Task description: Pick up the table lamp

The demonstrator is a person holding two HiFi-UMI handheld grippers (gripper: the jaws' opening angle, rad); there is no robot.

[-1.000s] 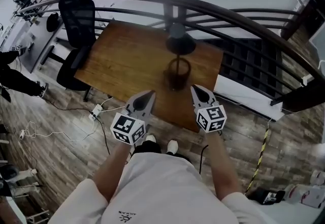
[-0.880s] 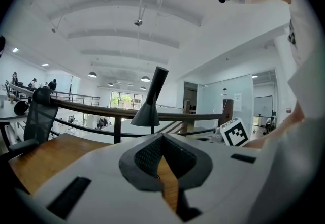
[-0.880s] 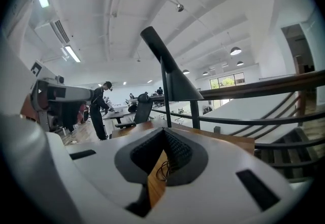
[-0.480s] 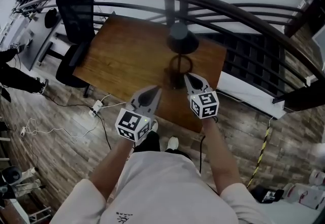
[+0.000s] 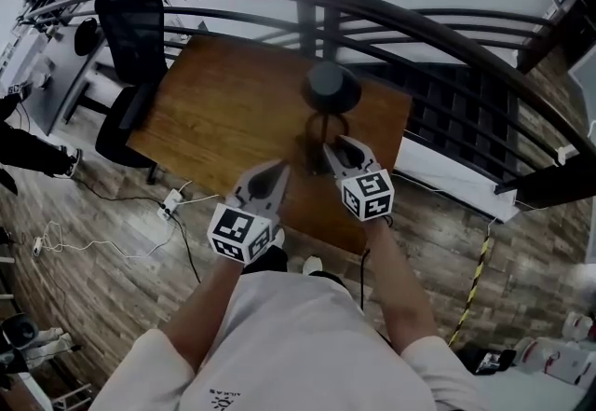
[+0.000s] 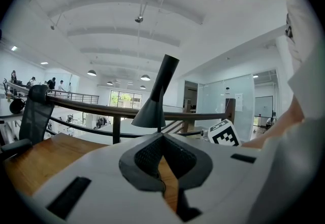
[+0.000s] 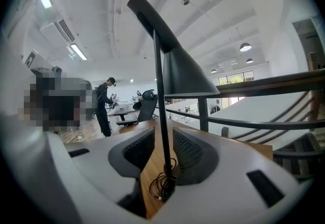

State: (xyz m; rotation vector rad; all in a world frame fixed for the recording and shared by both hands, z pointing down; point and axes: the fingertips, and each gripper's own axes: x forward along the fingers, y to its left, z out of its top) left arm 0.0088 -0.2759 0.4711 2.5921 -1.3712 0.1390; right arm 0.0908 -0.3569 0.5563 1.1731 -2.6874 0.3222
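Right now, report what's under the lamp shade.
A thin stem and coiled cord on the wooden table, between the right gripper's just-opened jaws; the gripper covers the stem's foot.

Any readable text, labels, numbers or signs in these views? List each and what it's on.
Nothing here can be read as text.
Print on the person's white shirt: too small to read.
Sheets on the glass wall: too small and blurred to read.
Marker cubes: black-and-white square patterns only, no letters or numbers.
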